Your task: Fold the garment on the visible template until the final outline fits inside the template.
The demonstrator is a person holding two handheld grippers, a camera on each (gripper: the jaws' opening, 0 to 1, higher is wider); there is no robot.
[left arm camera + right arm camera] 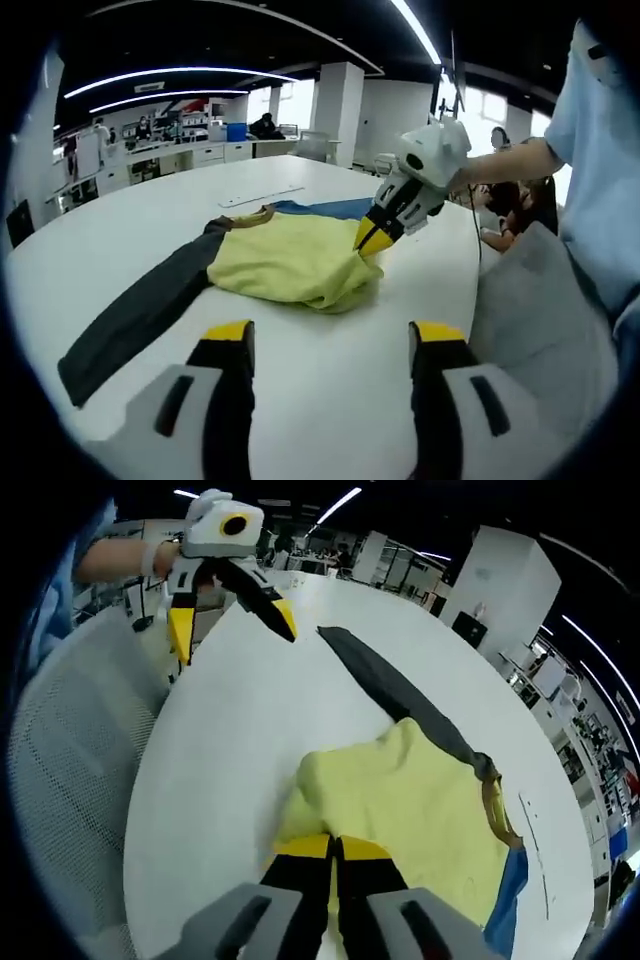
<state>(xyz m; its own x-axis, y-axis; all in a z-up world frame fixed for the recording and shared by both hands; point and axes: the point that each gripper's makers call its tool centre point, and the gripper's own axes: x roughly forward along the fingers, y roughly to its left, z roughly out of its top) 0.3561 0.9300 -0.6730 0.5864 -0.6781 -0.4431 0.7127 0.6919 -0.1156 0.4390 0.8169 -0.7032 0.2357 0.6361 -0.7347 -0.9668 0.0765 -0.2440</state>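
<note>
A yellow garment (285, 260) with a dark grey sleeve (140, 310) lies partly folded on the white table (330, 400), over a blue template (330, 208). My right gripper (373, 240) comes in from the right, shut on the garment's near right edge. My left gripper (333, 335) hovers open over bare table in front of the garment, holding nothing. In the right gripper view, the right gripper (335, 845) pinches the yellow garment (420, 810). The grey sleeve (400, 695) runs away beyond it, and the blue template (510, 890) peeks out at the lower right. The left gripper (232, 635) hangs open at the top left.
A grey mesh chair (540, 320) (70, 780) stands at the table's edge by the person's light blue sleeve (600, 150). A thin white strip (262, 196) lies beyond the garment. Desks and seated people fill the room's far side.
</note>
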